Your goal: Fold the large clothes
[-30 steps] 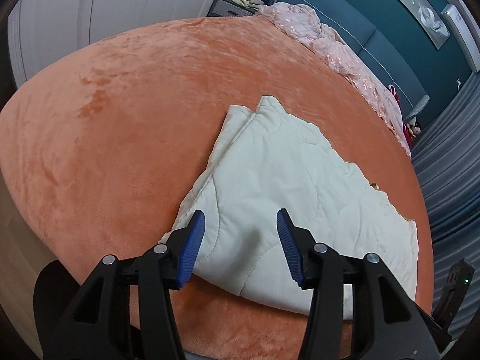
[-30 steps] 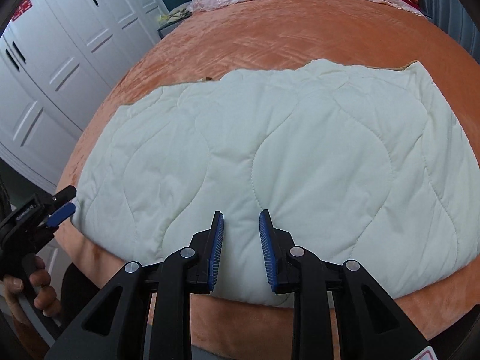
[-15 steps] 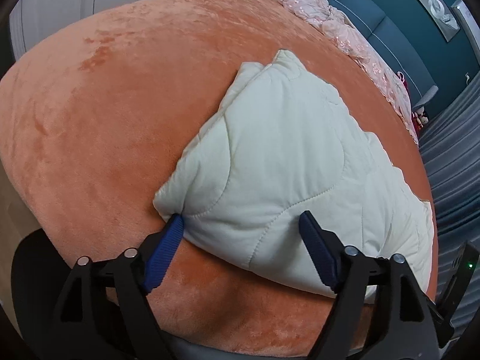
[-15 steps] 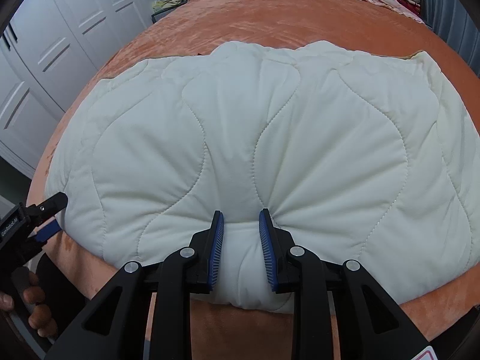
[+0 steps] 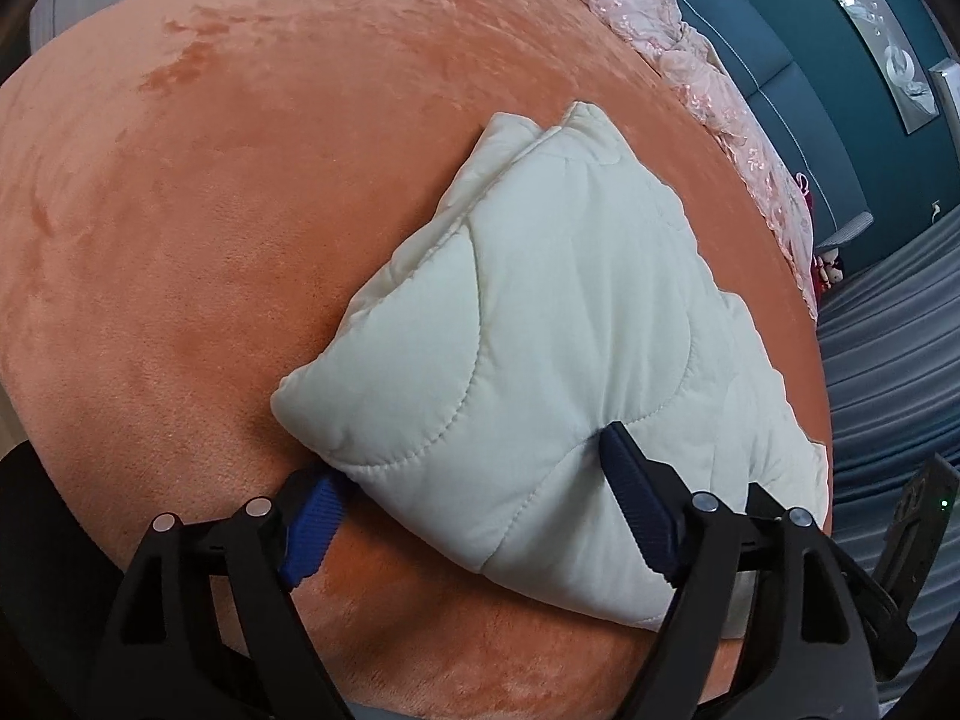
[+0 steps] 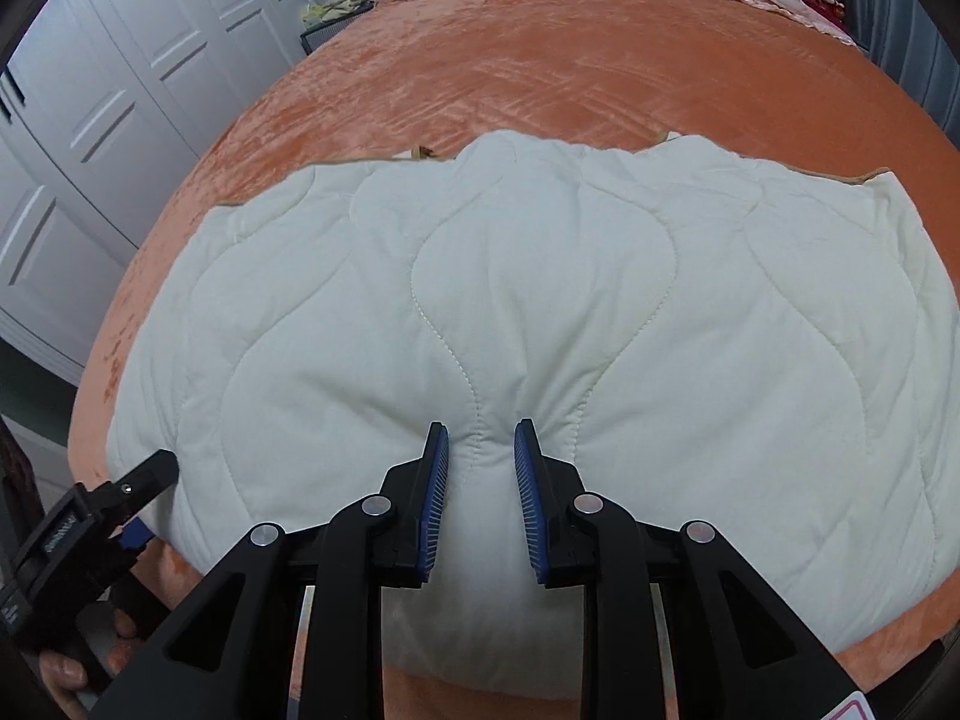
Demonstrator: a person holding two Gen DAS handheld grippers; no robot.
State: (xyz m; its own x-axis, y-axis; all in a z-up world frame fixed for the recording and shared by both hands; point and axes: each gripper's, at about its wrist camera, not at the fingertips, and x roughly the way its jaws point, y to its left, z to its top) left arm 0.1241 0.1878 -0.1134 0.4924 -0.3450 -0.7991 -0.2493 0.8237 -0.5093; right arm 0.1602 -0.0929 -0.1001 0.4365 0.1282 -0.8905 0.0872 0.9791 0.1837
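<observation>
Here, one puffy cream quilted garment [image 6: 540, 312] on an orange bed [image 6: 540, 78]; right gripper [image 6: 482, 450] pinches its edge, left gripper [image 5: 474, 480] spread wide around a corner.

Left hand-held gripper [image 5: 468, 510] straddles the cream quilt's [image 5: 558, 324] corner (jaws wide).

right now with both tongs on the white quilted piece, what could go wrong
The left tongs straddle a thick corner of the white quilted piece with jaws wide apart, so it may slip free on lifting. The right tongs pinch only a small bunch at the near edge, so the padding could pull out or the fold come up uneven.
</observation>
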